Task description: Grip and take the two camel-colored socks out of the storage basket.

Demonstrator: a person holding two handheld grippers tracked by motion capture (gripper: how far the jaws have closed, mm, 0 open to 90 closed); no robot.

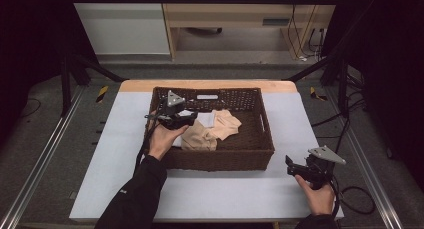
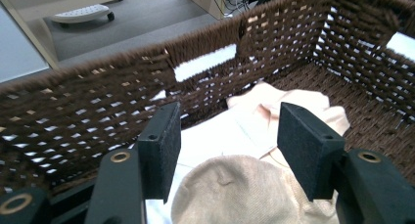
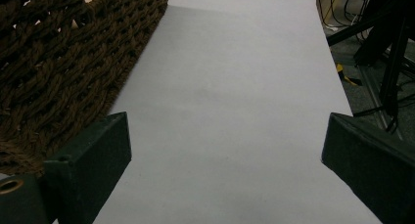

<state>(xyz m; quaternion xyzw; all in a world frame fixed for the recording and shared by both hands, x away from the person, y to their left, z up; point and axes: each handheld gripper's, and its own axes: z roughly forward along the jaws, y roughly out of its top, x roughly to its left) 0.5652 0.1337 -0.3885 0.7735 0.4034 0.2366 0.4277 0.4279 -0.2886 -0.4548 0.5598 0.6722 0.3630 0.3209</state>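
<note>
A: Nearest the lens in the left gripper view is the beige cloth (image 2: pixel 230 192), bunched just below and between the fingers (image 2: pixel 159 145) of the left gripper (image 2: pixel 227 150). They stand spread, nothing pinched.

B: Where does that cloth lie?

A: Inside the brown woven basket (image 1: pixel 220 159) on the table (image 1: pixel 210 194), on its left half, beside a white cloth (image 1: pixel 206 119).

B: So which step is this?

A: I'd judge it the reach: the gripper is lowered over the cloth, about to take it. The next move calls for dropping the fingers around a raised fold and closing without snagging the weave.

B: And the other hand?

A: The right gripper (image 1: pixel 300 166) rests on the table right of the basket, fingers wide apart over bare table.

B: Any writing?

A: A small pale mark on the left sleeve (image 1: pixel 123 192), too small to read.
</note>
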